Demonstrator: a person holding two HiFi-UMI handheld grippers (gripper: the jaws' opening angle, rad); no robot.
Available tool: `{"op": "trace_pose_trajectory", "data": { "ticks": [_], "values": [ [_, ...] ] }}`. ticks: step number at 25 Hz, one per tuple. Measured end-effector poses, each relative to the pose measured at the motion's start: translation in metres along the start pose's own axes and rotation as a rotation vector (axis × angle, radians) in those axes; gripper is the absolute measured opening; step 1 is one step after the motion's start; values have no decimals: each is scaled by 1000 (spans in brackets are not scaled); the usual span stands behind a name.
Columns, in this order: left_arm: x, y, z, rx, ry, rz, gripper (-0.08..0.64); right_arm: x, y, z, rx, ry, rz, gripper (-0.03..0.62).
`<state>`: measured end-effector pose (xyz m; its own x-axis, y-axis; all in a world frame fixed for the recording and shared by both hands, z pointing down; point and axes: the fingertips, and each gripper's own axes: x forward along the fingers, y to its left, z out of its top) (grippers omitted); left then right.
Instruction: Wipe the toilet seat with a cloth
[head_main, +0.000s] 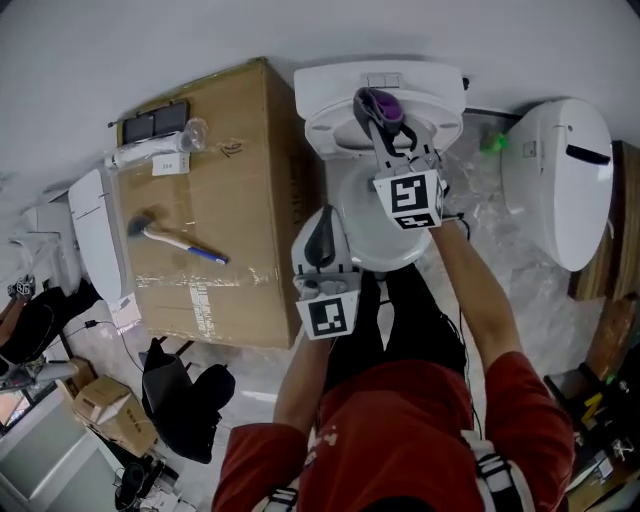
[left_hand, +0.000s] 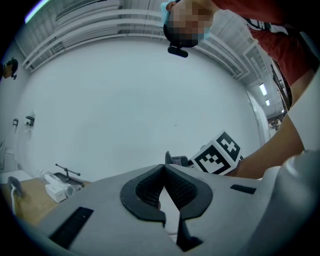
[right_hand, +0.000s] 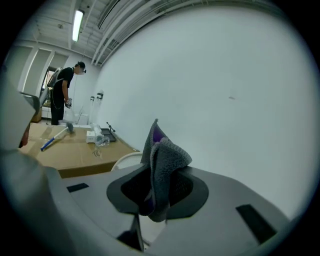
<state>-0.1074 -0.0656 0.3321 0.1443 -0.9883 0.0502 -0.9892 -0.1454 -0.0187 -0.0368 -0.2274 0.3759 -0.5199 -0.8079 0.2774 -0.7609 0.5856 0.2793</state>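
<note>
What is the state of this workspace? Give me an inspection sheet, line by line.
surface: white toilet, its seat mostly hidden behind the grippers; no dirt can be made out.
job's things: grey and purple cloth, pinched in the right gripper.
clutter: cardboard box beside the toilet, bearing a hammer and a flat black device; black bags on the floor.
grippers: right gripper shut on the cloth; left gripper shut, empty.
cables: what looks like a thin dark lead on the floor left of the box.
surroundings: second toilet at right; white wall; a person far off.
</note>
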Motion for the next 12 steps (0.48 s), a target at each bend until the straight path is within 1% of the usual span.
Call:
{"op": "trace_pose_trajectory", "data": {
  "ticks": [5,12],
  "values": [
    [22,-32,3,12,3,-58,14,-26,-48,-23,5,15,-62,63],
    [43,-71,-8,24,30,-123,14,-54,-100,-81,59,94,-152,63]
  ]
}}
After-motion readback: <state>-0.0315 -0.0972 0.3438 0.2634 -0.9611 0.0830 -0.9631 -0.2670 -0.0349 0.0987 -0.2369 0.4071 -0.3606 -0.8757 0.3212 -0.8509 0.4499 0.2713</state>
